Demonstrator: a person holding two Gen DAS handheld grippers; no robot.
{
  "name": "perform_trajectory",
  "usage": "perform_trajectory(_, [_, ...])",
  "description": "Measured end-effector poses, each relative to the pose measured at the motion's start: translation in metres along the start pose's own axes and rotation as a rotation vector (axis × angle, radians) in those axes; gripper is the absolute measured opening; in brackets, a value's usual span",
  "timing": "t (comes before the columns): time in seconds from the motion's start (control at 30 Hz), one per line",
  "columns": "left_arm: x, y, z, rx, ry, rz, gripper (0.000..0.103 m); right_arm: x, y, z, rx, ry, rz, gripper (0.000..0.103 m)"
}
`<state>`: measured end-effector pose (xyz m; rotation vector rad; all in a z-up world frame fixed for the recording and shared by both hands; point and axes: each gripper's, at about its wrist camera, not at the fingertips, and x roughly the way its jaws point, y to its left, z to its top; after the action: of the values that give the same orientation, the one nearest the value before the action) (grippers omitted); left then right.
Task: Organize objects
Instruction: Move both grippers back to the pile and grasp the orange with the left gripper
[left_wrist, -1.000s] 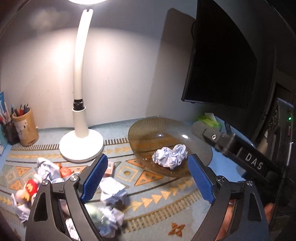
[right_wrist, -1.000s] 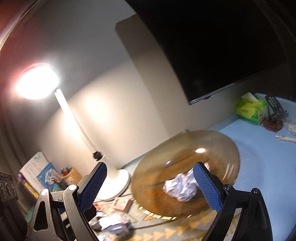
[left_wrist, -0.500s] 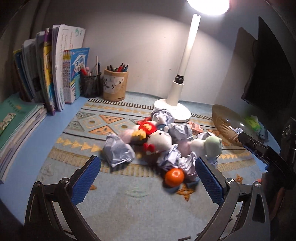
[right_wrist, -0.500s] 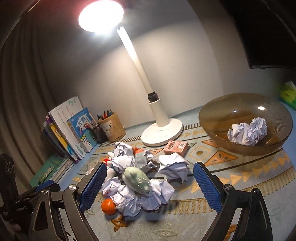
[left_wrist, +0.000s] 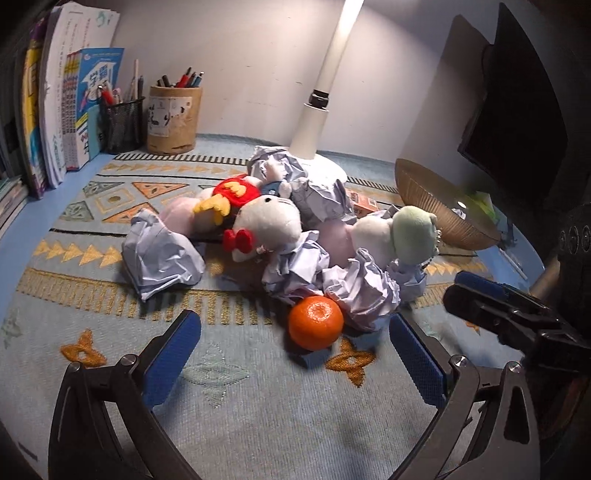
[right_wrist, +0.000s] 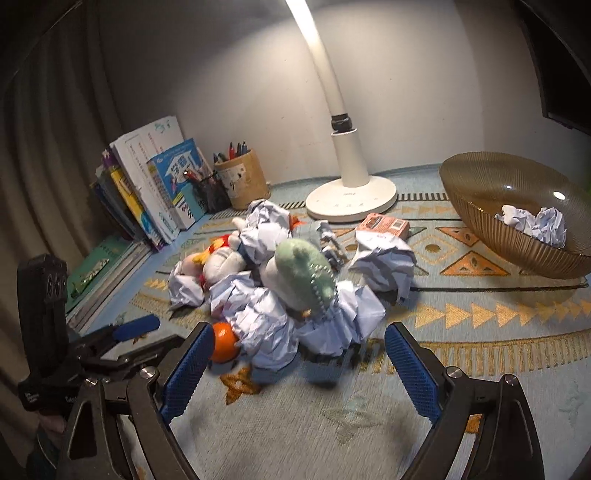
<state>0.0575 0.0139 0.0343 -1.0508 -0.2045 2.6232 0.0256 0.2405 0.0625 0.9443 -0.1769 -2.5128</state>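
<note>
A pile of crumpled paper balls (left_wrist: 354, 291), plush toys (left_wrist: 269, 221) and an orange (left_wrist: 316, 322) lies on the patterned mat (left_wrist: 258, 413). My left gripper (left_wrist: 293, 358) is wide open just short of the orange, touching nothing. My right gripper (right_wrist: 300, 371) faces the same pile from the other side. Its jaws are closing, with a crumpled paper ball (right_wrist: 266, 332) just beyond the fingertips and the pads pressing on nothing. A green plush (right_wrist: 303, 273) tops the heap. The amber glass bowl (right_wrist: 476, 206) at the right holds two paper balls (right_wrist: 535, 225).
A white lamp base (right_wrist: 351, 197) stands behind the pile, with a small pink box (right_wrist: 384, 225) beside it. Pen cups (left_wrist: 173, 118) and upright books (left_wrist: 70, 110) line the back left. A dark monitor (left_wrist: 524, 110) hangs at the right, above the bowl (left_wrist: 432, 206).
Both views swung away from the bowl to the pile and dropped closer to the mat. The left jaws widened; the right jaws have narrowed a little.
</note>
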Motion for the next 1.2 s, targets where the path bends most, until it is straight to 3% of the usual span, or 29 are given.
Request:
perform_trajectory(0.07, [0.002,-0.006,0.002,0.060,0.017,0.009,0.102,0.005,0.007,-0.003,-0.011,0.050,0.013,0.073])
perform_trajectory(0.17, [0.001,-0.004,0.001,0.111,0.037,-0.020,0.102,0.011,0.017,-0.005,-0.016,0.102,0.048,0.072])
perform_trajectory(0.23, [-0.001,0.004,0.002,0.092,0.042,-0.025,0.102,0.017,0.021,-0.004,-0.004,0.134,0.075,0.072])
perform_trajectory(0.4, [0.007,0.015,0.006,0.058,0.062,-0.019,0.089,0.038,0.022,-0.002,0.032,0.184,0.058,0.072])
perform_trajectory(0.57, [0.027,0.024,0.010,0.033,0.153,-0.044,0.087,0.058,0.015,0.003,0.082,0.224,0.044,0.072])
perform_trajectory(0.67, [0.025,0.024,0.010,0.041,0.158,-0.108,0.087,0.067,-0.001,0.002,0.175,0.261,0.099,0.072])
perform_trajectory(0.87, [0.031,0.007,0.009,0.116,0.175,-0.098,0.087,0.072,-0.005,0.003,0.196,0.258,0.110,0.072])
perform_trajectory(0.97, [0.035,0.002,0.009,0.131,0.191,-0.105,0.074,0.074,-0.003,0.004,0.199,0.245,0.119,0.072])
perform_trajectory(1.07, [0.041,0.001,0.009,0.138,0.202,-0.089,0.072,0.076,-0.004,0.006,0.198,0.234,0.113,0.072])
perform_trajectory(1.13, [0.042,-0.002,0.009,0.142,0.204,-0.104,0.060,0.077,-0.004,0.006,0.196,0.234,0.115,0.072])
perform_trajectory(1.2, [0.044,-0.006,0.008,0.154,0.202,-0.101,0.059,0.078,-0.003,0.006,0.193,0.231,0.111,0.067])
